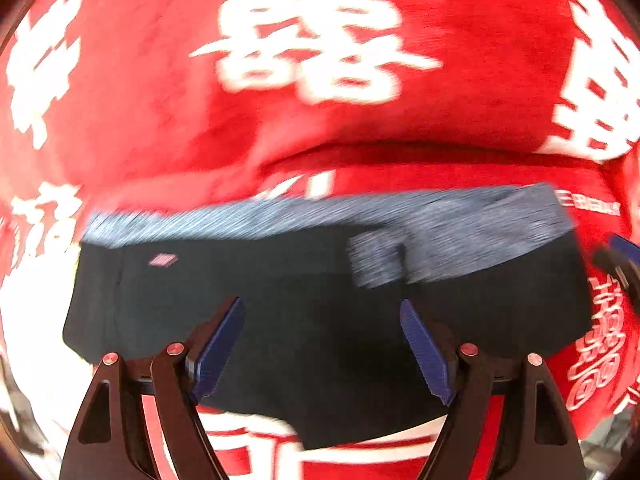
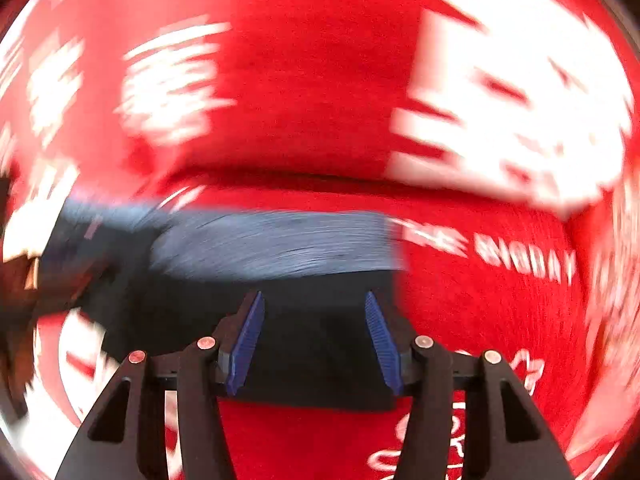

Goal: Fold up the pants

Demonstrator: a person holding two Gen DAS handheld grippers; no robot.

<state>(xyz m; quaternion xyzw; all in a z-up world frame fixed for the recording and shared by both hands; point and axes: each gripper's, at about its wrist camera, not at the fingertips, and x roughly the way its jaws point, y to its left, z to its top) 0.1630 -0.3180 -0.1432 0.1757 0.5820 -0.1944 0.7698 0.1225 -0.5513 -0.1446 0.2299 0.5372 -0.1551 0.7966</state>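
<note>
The pants are black with a grey heathered waistband. They lie folded in a compact block on the red cloth. My left gripper is open, its blue pads spread over the near part of the pants, holding nothing. My right gripper is open too, over the right end of the pants, with the grey waistband beyond it. The right gripper's finger shows at the right edge of the left wrist view. Both views are blurred by motion.
A red cloth with large white characters covers the whole surface under the pants and shows in the right wrist view. A fold or ridge in the cloth runs just beyond the waistband.
</note>
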